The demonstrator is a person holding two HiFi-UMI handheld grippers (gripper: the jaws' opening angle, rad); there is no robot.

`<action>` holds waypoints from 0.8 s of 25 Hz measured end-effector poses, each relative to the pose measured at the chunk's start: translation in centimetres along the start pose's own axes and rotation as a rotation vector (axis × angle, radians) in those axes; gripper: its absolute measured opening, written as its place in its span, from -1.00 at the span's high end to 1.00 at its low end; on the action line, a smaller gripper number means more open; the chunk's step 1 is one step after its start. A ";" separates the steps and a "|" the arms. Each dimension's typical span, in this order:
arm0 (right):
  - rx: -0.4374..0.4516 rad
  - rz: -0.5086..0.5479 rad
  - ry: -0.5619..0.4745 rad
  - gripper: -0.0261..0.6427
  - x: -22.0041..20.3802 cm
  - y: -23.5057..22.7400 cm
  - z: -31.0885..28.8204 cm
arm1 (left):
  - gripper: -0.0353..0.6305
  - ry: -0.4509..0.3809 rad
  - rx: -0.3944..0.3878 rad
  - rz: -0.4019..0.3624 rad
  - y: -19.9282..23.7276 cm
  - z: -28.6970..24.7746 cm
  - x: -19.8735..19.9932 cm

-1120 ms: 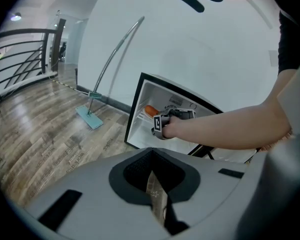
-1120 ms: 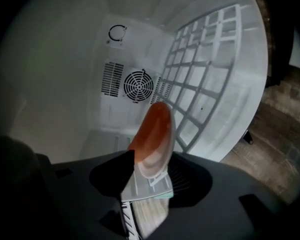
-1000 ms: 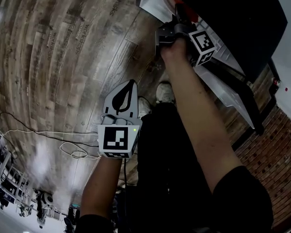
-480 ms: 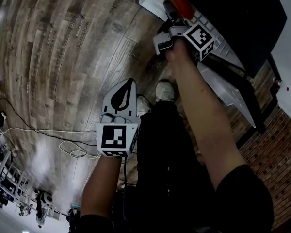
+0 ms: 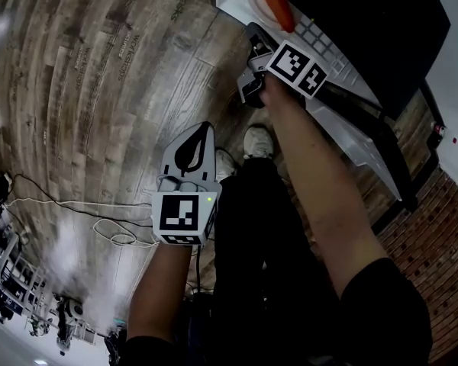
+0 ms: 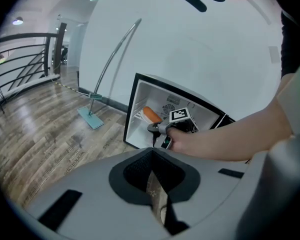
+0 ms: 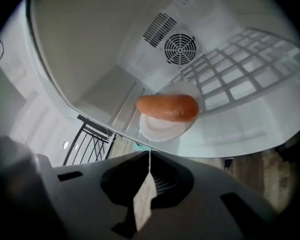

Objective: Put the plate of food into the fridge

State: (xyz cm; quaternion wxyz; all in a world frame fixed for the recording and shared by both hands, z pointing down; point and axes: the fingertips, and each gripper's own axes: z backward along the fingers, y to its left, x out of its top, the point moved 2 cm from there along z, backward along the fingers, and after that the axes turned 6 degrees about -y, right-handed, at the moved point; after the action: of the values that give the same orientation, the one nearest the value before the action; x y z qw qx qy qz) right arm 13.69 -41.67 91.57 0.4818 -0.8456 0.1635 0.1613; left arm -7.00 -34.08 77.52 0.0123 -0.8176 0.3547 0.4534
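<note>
A white plate (image 7: 162, 129) with an orange sausage-like food (image 7: 167, 107) lies on the glass shelf inside the open white fridge (image 7: 115, 91). My right gripper (image 7: 149, 153) hangs just in front of the shelf edge, a little short of the plate. Its jaws are closing with nothing between them, and their tips meet. From the head view the plate (image 5: 271, 2) lies beyond my right gripper (image 5: 252, 35). My left gripper (image 5: 204, 130) is held low over the floor, shut and empty. It looks toward the fridge (image 6: 135, 119) and the plate (image 6: 151, 115).
The fridge door (image 5: 359, 136) stands open to the right, beside a brick wall (image 5: 435, 235). Cables (image 5: 99, 219) trail across the wooden floor. A mop (image 6: 92, 96) leans on the wall left of the fridge. The person's shoe (image 5: 258, 142) is below the right arm.
The right gripper has shifted up and left at the fridge opening, and the plate with the orange food now shows clear of it on the shelf. The left gripper has not moved.
</note>
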 end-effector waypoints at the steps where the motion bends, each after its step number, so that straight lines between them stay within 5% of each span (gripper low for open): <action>1: 0.005 0.042 0.009 0.88 -0.3 0.4 0.6 | 0.90 -0.005 0.007 0.001 -0.1 0.1 0.1; 11: 0.089 0.578 -0.015 0.88 2.9 14.5 15.5 | 0.90 -0.086 0.020 0.006 -3.3 4.2 8.0; 20: 0.037 0.687 -0.102 0.88 9.2 28.8 31.5 | 0.90 -0.156 0.002 0.021 -9.3 14.8 20.8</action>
State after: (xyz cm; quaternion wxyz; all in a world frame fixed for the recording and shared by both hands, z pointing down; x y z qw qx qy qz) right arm 5.82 -29.30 50.43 0.4222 -0.7232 0.4173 0.3530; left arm -5.36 -33.92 50.44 0.0359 -0.7759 0.3619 0.5154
